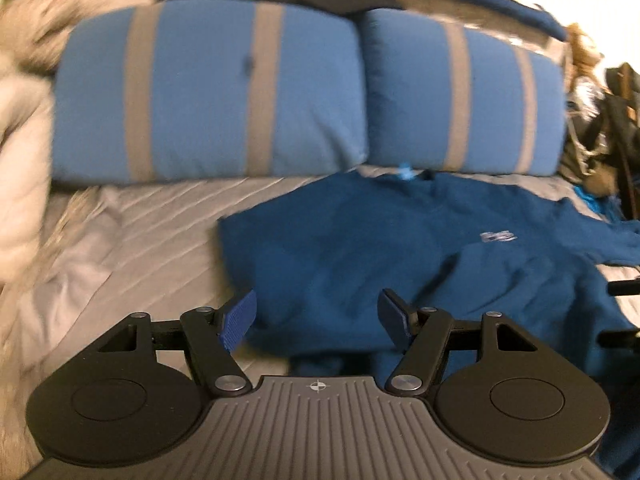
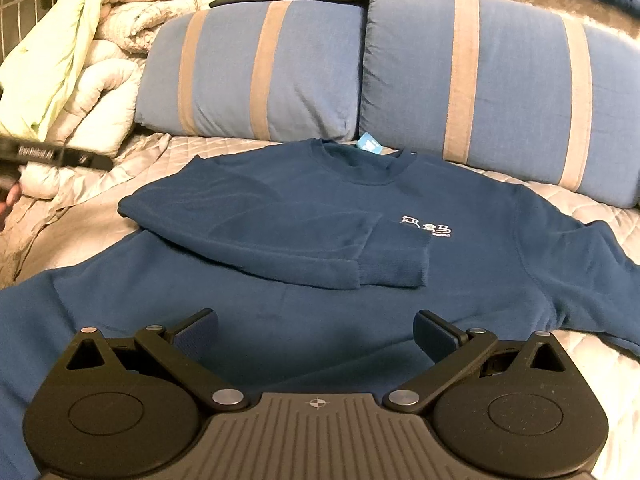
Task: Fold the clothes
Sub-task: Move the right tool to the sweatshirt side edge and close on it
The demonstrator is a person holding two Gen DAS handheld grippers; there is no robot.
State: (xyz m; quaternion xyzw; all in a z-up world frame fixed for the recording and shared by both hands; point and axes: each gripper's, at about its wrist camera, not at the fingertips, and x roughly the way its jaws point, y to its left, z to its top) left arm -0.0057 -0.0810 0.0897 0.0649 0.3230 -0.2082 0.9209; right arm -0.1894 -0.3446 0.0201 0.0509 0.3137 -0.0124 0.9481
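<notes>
Blue-padded jaws of the right gripper (image 2: 316, 334) and left gripper (image 1: 316, 314) are gaping wide and empty over the navy sweatshirt (image 2: 280, 304), which is lying chest-up ahead, collar toward the striped pillows (image 2: 360, 64), one sleeve (image 2: 280, 236) folded across and the other sleeve (image 2: 592, 256) trailing rightward, nearer the right gripper.

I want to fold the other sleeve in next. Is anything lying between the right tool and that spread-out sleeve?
Nothing visible does. The right tool hangs open over the sweater, and the unfolded sleeve lies flat on the quilt with only bare sweater fabric between. The folded sleeve lies further up the chest, off that line.
</notes>
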